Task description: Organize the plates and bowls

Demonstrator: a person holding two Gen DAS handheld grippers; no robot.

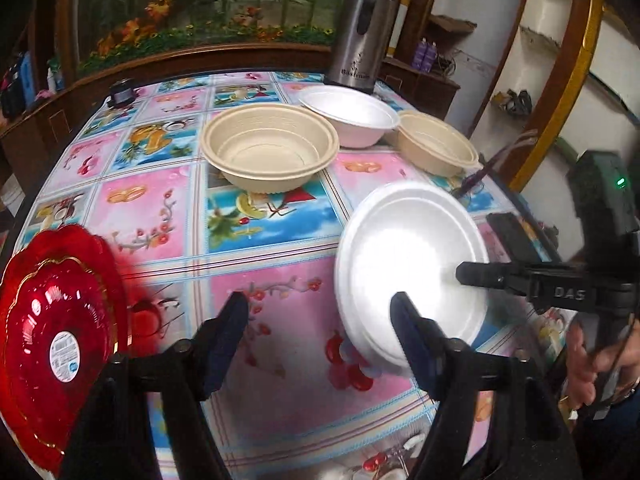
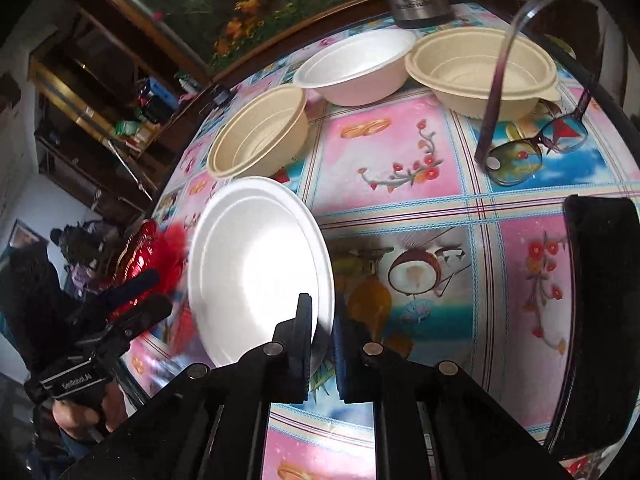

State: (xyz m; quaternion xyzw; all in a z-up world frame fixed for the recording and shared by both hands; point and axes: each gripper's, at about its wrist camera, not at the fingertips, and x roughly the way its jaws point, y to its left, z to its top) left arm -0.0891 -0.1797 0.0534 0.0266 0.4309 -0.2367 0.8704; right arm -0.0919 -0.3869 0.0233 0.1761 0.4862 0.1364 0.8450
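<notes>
Right gripper [image 2: 320,344]: jaws clamped on the near rim of a round white foam plate [image 2: 260,268], which is tilted up off the surface, its far edge raised toward the bowls

Left gripper [image 1: 320,320]: jaws apart, nothing between them; the right jaw stands in front of the same white plate's lower edge, whether touching I cannot tell. A person's hand [image 1: 600,364] grips the right tool's handle at the frame edge

Left of the left jaws: glossy red scalloped plastic plate [image 1: 56,320] with a gold trim line and a round white label, at the surface's edge

Beyond, on the floral patterned tablecloth [image 1: 256,240]: large beige fibre bowl [image 1: 272,148], white foam bowl [image 1: 352,116] just behind it, second beige bowl [image 1: 436,144] to the right

Dark-framed eyeglasses [image 2: 532,144] lie near that second bowl; steel thermos jug [image 1: 360,28] at the far edge
</notes>
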